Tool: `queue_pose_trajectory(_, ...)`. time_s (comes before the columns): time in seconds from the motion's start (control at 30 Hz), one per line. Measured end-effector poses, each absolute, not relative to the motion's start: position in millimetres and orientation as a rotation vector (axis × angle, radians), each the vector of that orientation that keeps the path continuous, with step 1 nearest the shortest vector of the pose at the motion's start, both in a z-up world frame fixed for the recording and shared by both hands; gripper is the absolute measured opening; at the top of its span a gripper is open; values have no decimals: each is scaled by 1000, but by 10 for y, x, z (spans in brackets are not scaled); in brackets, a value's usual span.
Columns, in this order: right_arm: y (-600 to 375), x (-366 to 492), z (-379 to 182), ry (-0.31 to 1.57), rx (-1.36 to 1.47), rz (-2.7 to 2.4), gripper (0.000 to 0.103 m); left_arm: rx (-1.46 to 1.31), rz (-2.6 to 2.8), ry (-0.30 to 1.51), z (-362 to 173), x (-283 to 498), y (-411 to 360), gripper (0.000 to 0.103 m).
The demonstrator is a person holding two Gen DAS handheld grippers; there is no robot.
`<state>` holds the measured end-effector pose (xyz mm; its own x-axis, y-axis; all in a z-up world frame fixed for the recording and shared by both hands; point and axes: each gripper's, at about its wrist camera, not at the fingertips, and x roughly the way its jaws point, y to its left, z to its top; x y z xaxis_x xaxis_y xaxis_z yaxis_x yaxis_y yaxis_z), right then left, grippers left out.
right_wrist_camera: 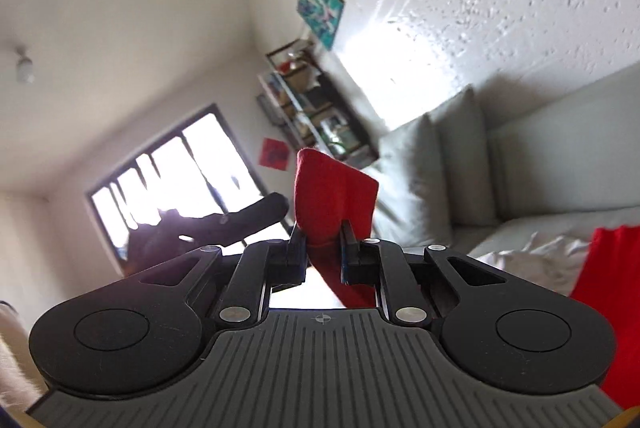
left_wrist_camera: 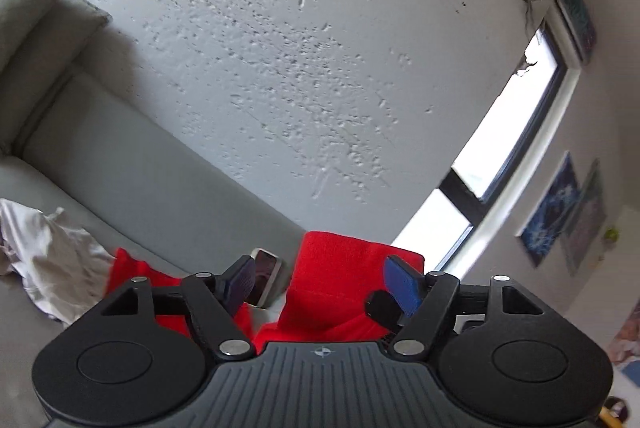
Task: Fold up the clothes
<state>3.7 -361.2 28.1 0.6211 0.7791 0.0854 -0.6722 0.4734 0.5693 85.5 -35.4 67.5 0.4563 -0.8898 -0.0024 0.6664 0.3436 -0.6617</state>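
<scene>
A red garment (right_wrist_camera: 334, 188) is pinched between the fingers of my right gripper (right_wrist_camera: 322, 252), which is shut on it; a flap of cloth sticks up past the fingertips. More of the red garment (right_wrist_camera: 612, 292) hangs at the right edge. In the left wrist view my left gripper (left_wrist_camera: 323, 284) is open, its blue pads (left_wrist_camera: 402, 288) set wide apart. The red garment (left_wrist_camera: 344, 284) rises in the gap, closer to the right pad and not clamped. A dark shape (right_wrist_camera: 224, 222) left of the right gripper looks like the other gripper against the window.
A crumpled white cloth (left_wrist_camera: 52, 260) lies on the grey sofa (left_wrist_camera: 132, 180), beside a phone-like object (left_wrist_camera: 269, 274). Sofa cushions (right_wrist_camera: 440, 164), a shelf unit (right_wrist_camera: 316, 100) and a bright window (right_wrist_camera: 172, 180) stand behind. Pictures (left_wrist_camera: 552, 208) hang on the wall.
</scene>
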Motion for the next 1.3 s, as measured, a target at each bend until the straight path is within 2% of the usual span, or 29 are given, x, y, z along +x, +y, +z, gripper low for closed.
queue_pose_trajectory(0.17,-3532,10,27,238,686,1019,16,-828,-1265,462,333,1085,-317,73)
queue_pose_trajectory(0.27,-3527,20,-93,257,722,1051,16,-874,-1321,517,216,1148,-375,69)
queue_pose_trajectory(0.3,-3515,29,-117,263,728,1056,16,-890,-1338,535,191,1172,-393,64)
queue_pose_trajectory(0.37,-3484,83,-155,275,739,1058,16,-912,-1358,575,157,1219,-434,42)
queue_pose_trajectory(0.4,-3483,111,-179,280,745,1053,16,-902,-1344,596,153,1236,-460,20)
queue_pose_trajectory(0.43,-3484,137,-197,287,747,1039,17,-880,-1329,608,162,1240,-483,9)
queue_pose_trajectory(0.47,-3490,167,-214,298,742,1013,19,-857,-1310,604,180,1227,-495,7)
queue_pose_trajectory(0.53,-3498,241,-225,314,731,924,35,-771,-1213,578,280,1220,-474,6)
queue_pose_trajectory(0.57,-3527,231,-228,320,724,859,56,-716,-1149,552,358,1228,-440,6)
queue_pose_trajectory(0.63,-3597,207,-188,323,704,742,69,-582,-977,474,583,1250,-369,5)
queue_pose_trajectory(0.87,-3842,-104,-112,355,590,459,70,-275,-331,122,1405,1358,-31,6)
queue_pose_trajectory(0.93,-3906,-222,-134,366,572,400,70,-229,-186,75,1552,1380,5,6)
queue_pose_trajectory(1.1,-3948,-350,-209,425,533,324,70,-128,-104,156,1614,1551,-13,6)
queue_pose_trajectory(1.3,-3978,-479,-252,477,493,235,70,28,-39,321,1264,1552,64,7)
